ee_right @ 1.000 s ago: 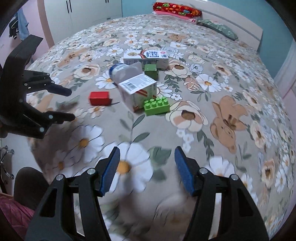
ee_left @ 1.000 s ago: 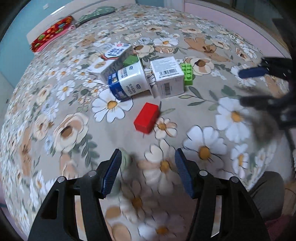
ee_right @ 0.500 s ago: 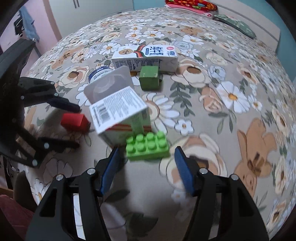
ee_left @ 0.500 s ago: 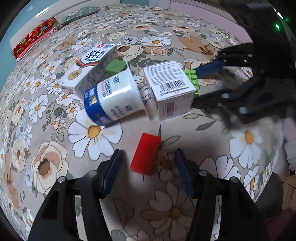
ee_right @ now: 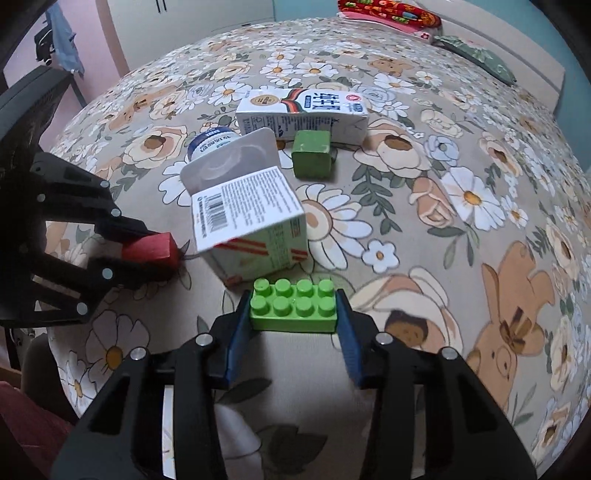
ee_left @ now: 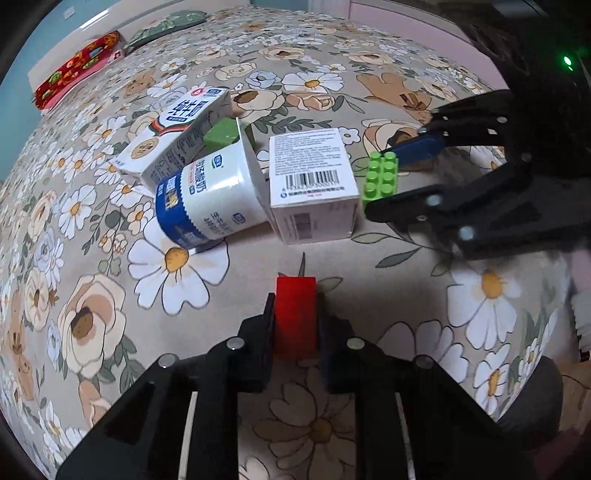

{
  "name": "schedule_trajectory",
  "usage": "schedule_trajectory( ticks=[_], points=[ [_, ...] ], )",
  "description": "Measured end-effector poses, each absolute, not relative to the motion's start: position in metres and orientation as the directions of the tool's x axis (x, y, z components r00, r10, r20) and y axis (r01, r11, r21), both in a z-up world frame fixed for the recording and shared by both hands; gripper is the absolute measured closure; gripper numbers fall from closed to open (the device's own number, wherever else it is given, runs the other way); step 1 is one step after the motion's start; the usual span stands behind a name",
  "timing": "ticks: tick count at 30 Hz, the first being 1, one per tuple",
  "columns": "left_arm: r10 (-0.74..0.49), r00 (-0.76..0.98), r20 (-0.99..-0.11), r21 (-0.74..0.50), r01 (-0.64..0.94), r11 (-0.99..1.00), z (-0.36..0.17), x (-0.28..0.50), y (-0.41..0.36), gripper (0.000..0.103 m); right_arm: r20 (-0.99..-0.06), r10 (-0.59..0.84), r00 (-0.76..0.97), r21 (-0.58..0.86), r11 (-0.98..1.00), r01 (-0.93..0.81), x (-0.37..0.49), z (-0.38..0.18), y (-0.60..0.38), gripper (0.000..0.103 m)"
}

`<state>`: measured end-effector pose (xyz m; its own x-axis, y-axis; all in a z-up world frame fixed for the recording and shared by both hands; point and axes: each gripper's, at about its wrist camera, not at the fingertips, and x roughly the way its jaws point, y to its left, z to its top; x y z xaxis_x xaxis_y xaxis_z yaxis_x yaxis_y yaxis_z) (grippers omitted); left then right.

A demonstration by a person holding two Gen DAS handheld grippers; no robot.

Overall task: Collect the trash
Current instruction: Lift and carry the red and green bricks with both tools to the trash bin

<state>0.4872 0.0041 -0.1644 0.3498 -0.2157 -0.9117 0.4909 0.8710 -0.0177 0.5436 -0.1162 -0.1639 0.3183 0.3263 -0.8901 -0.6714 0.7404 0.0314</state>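
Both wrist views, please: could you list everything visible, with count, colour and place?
red block: 1, red, between the left jaws, on the bedspread
studded brick: 1, bright green, between the right jaws
green cube: 1, dark green, beside the long carton
long carton: 1, white, lying farthest back
small carton: 1, white, barcode up, centre
yogurt cup: 1, white and blue, on its side
bedspread: 1, beige floral, under everything
pillows: 2, red and green, at headboard
left hand-held gripper: black, gripping block
right hand-held gripper: black, blue pads, gripping brick
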Motion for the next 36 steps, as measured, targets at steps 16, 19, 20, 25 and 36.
schedule_trajectory(
  ticks=[16, 19, 20, 25, 36],
  points=[
    [-0.122, 0.527, -0.841, 0.099, 0.373, 0.923, -0.057, 0.421, 0.006, 0.081, -0.819, 0.29, 0.495, -0.09, 0.787, -0.61, 0.452, -0.042, -0.147, 0.058],
    [-0.105, 0.565, -0.818, 0.12, 0.347, 0.93, -0.031, 0.4, 0.007, 0.081, -0.795, 0.293, 0.531, -0.117, 0.785, -0.608, 0.425, -0.012, -0.15, 0.058],
    [-0.101, 0.576, -0.811, 0.125, 0.34, 0.932, -0.024, 0.394, 0.008, 0.081, -0.788, 0.293, 0.541, -0.126, 0.784, -0.607, 0.418, -0.006, -0.15, 0.058],
    [-0.078, 0.638, -0.766, 0.152, 0.297, 0.943, 0.018, 0.356, 0.011, 0.081, -0.744, 0.303, 0.595, -0.167, 0.779, -0.605, 0.372, 0.037, -0.152, 0.058],
    [-0.041, 0.731, -0.682, 0.204, 0.243, 0.948, 0.079, 0.281, 0.009, 0.081, -0.66, 0.319, 0.681, -0.223, 0.782, -0.582, 0.283, 0.102, -0.167, 0.058]
  ],
)
